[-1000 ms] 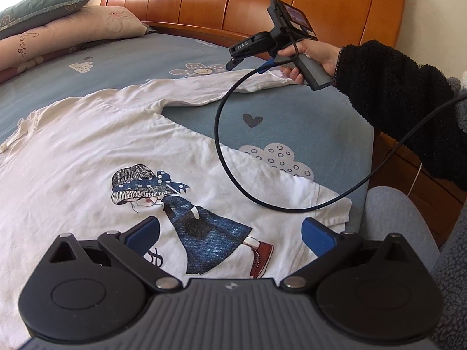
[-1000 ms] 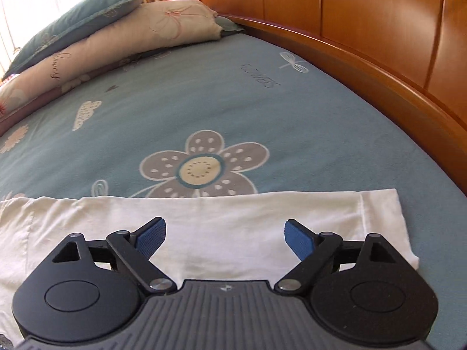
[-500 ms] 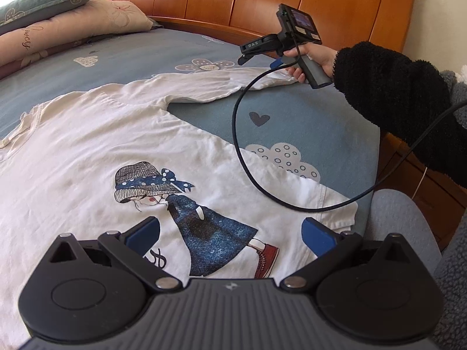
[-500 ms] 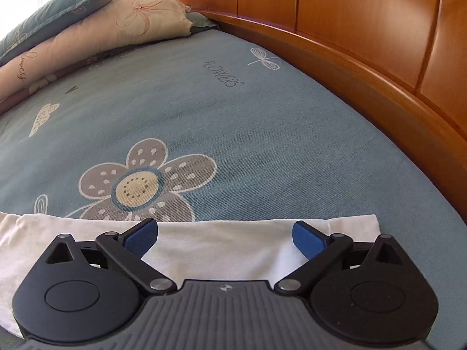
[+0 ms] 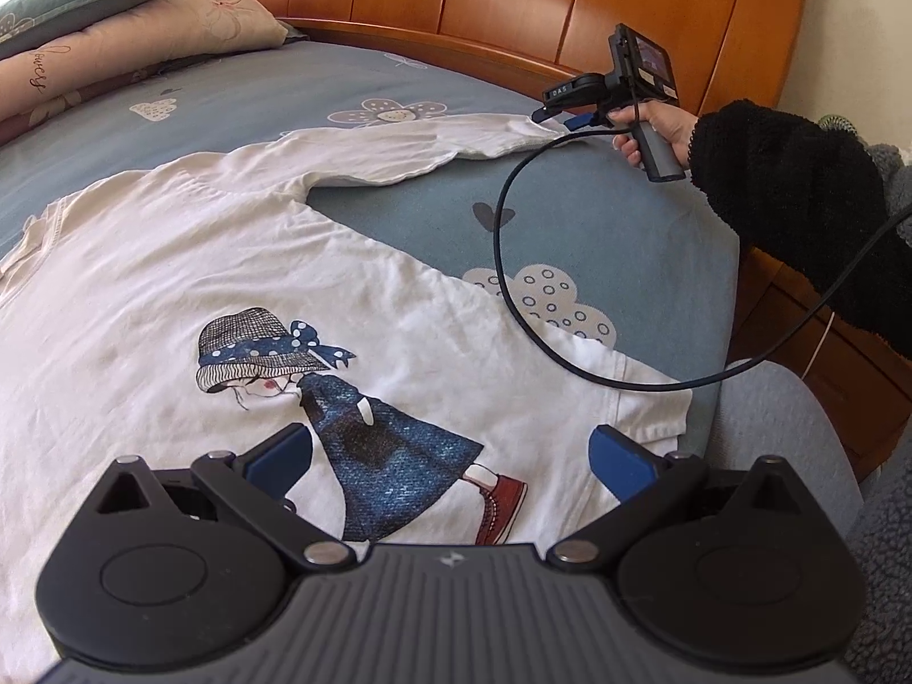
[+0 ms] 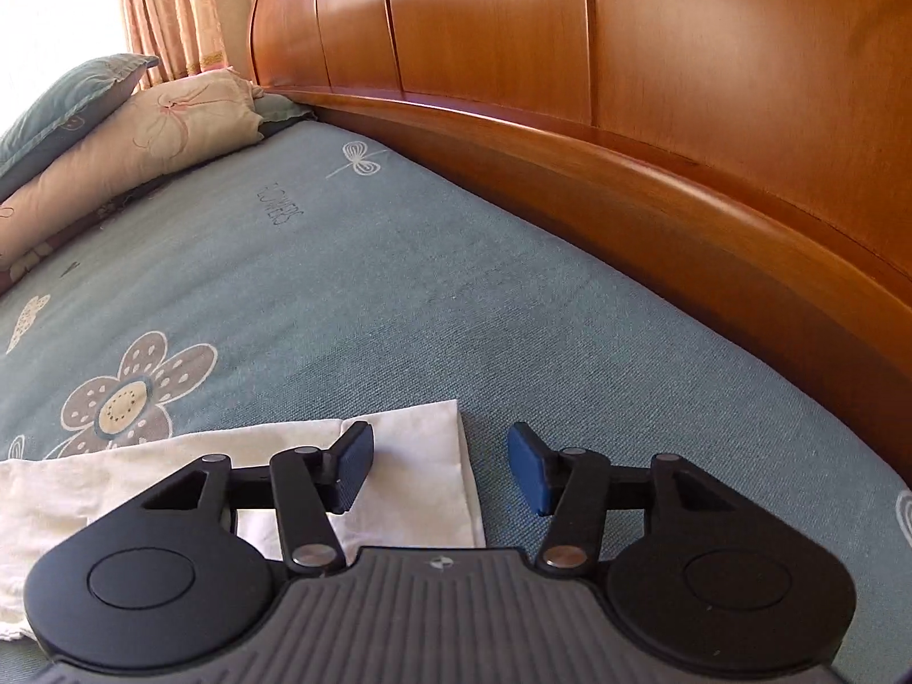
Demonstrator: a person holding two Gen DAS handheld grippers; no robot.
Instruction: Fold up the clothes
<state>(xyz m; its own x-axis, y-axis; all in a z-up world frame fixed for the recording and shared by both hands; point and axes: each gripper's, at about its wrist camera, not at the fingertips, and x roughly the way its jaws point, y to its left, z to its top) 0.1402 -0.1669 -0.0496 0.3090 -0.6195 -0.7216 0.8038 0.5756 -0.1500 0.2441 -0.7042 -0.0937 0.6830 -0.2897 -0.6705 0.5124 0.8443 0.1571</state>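
The right gripper [image 6: 442, 470], half open and holding nothing, straddles the cuff [image 6: 422, 456]; the sleeve [image 5: 410, 148] runs leftward. The left gripper [image 5: 450, 456] gapes over the shirt [image 5: 171, 285].

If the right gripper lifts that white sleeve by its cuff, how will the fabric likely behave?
The sleeve looks thin and lies flat with soft wrinkles, so it will probably drape limply rather than hold shape. Since it belongs to the spread-out shirt, lifting likely tugs the shoulder too. The right gripper is open astride the cuff edge, so a shallow pinch might slip.
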